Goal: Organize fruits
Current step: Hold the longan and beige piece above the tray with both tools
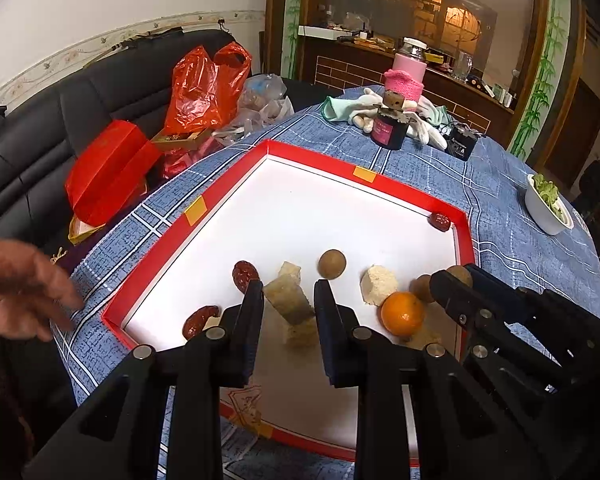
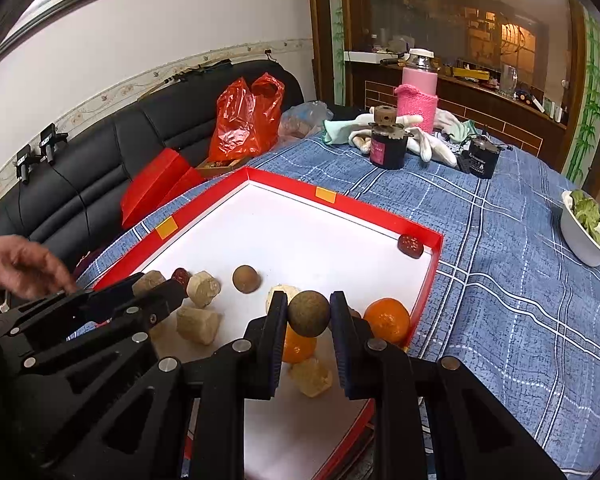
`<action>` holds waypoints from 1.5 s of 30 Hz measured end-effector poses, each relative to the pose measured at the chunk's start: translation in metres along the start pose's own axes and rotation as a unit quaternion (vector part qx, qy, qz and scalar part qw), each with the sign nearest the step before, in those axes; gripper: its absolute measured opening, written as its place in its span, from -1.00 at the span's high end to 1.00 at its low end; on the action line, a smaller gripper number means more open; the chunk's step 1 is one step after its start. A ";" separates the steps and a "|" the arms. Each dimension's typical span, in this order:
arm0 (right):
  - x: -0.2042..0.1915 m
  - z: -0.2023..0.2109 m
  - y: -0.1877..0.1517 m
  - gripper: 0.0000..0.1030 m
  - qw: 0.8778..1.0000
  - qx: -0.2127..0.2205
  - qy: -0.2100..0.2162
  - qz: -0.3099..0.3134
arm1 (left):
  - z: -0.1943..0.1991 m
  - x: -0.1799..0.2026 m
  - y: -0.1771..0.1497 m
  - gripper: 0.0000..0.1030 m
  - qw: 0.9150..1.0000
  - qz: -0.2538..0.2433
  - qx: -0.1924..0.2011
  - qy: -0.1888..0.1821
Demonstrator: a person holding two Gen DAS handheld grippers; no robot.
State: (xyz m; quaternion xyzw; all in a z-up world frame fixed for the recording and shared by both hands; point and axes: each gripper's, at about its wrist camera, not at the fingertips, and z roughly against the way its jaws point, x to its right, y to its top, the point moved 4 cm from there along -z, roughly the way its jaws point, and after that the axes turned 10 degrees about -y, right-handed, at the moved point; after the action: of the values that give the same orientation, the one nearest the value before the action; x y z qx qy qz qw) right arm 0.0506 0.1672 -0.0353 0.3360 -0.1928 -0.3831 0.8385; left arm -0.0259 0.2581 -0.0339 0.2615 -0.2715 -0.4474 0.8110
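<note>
A red-rimmed white tray (image 1: 312, 160) (image 2: 340, 200) lies on the blue checked tablecloth. My left gripper (image 1: 289, 296) is shut on a pale beige chunk (image 1: 288, 298), held above the tray floor. My right gripper (image 2: 309, 314) is shut on a brown round longan (image 2: 309, 313); it also shows in the left wrist view (image 1: 452, 284). In the tray lie red dates (image 1: 244, 276) (image 1: 440, 221) (image 2: 410, 245), another longan (image 1: 332, 264) (image 2: 246, 278), oranges (image 1: 402, 313) (image 2: 388, 319), and several beige chunks (image 1: 378, 284) (image 2: 198, 323).
A white bowl of greens (image 1: 548, 208) (image 2: 588, 232) sits at the table's right edge. A dark jar (image 1: 388, 128) (image 2: 388, 148), white gloves, a pink bottle and a black box stand at the far end. A black sofa with red bags (image 1: 208, 88) is left. A bare hand (image 1: 16, 284) hovers at left.
</note>
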 end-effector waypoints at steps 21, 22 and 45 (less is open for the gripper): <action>-0.006 -0.003 0.001 0.58 1.000 -0.002 -0.003 0.006 | -0.004 -0.005 -0.001 0.54 1.000 -0.004 -0.005 -0.002; -0.005 -0.003 0.001 0.58 1.000 -0.003 -0.003 0.006 | -0.004 -0.005 -0.001 0.54 1.000 -0.003 -0.003 -0.002; 0.004 -0.019 -0.002 0.58 1.000 -0.021 -0.011 -0.006 | -0.016 -0.002 0.001 0.54 1.000 -0.013 -0.017 0.007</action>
State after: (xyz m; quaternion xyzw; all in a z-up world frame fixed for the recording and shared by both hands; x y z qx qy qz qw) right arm 0.0625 0.1708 -0.0497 0.3151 -0.1923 -0.3960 0.8408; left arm -0.0160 0.2632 -0.0452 0.2547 -0.2546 -0.4609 0.8111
